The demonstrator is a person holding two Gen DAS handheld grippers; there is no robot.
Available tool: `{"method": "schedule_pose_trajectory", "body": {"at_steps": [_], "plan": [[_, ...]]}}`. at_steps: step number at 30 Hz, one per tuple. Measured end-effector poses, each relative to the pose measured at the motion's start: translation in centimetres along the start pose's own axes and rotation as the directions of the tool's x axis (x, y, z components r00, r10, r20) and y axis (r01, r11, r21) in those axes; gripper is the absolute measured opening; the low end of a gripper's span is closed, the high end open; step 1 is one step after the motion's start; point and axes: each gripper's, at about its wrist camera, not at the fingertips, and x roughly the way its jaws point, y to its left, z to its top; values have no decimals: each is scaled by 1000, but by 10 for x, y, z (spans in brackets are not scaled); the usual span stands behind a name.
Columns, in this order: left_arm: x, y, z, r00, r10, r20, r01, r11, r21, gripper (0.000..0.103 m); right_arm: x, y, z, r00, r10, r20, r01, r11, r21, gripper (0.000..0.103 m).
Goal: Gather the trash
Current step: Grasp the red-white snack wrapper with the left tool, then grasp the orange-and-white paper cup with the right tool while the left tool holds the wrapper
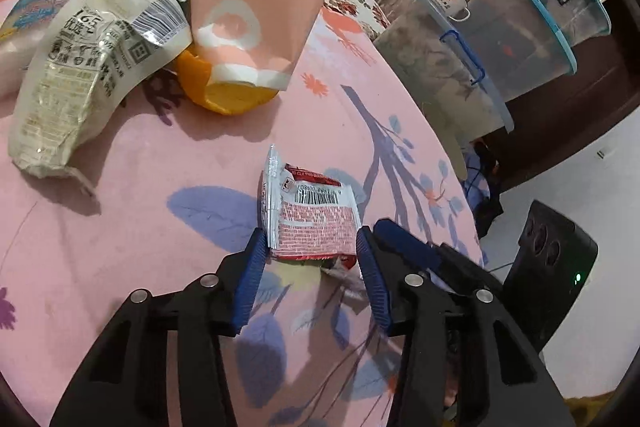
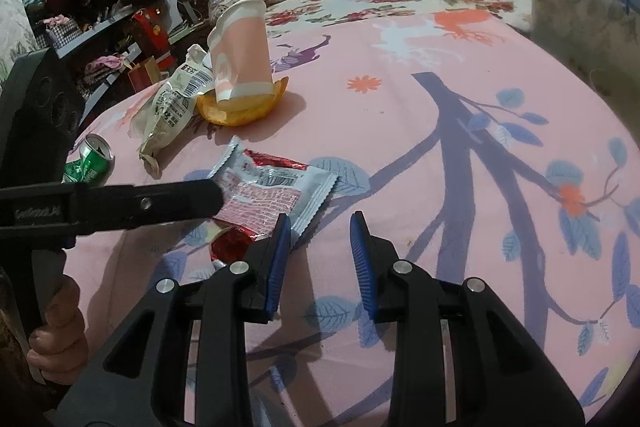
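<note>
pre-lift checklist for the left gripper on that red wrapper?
1. Red wrapper sits between the left gripper jaws: ok.
2. Pads pressing the wrapper on both sides: cannot tell; the jaw on the right side of the left wrist view looks just off its edge.
3. Right gripper empty, jaws apart, beside the wrapper: ok.
4. Paper cup and orange peel clear of the grasp: ok.
5. Trash bin or bag in view: not ok, none seen.
</note>
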Motion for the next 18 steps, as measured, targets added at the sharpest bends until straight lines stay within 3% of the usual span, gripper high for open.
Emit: {"method": "schedule_pose_trajectory", "body": {"at_steps": [1,2,3,10,11,12,14,18], "plan": [[1,0,1,1000,6,1,-6,1000,-1,36,0,0,0,1000,3,0,-3,1000,2,33],[3,1,2,1000,12,1,-12,1000,-5,15,0,-2,0,1000,11,2,-11,1000,9,33],[4,3,2,1000,19,-3,-19,1000,-18,4,-1,-3,0,1000,17,2,-17,1000,13,33],[-18,32,-9,1000,-16,26,18,994,-108,2,-1,-22,15,991,132,29,-135,984,119,36],[-23,35,-12,999,-11,33,15,994,-108,2,-2,-21,25,989,139,45,-144,983,115,40],[-28,39,-17,999,2,40,3,994,-109,2,-1,-17,40,986,151,68,-157,983,93,53],[-36,47,-25,999,19,48,-13,993,-116,2,3,-6,61,981,166,103,-170,985,36,68],[-54,63,-36,996,1,89,13,988,-155,2,28,19,110,973,202,110,-197,979,-55,70]]}}
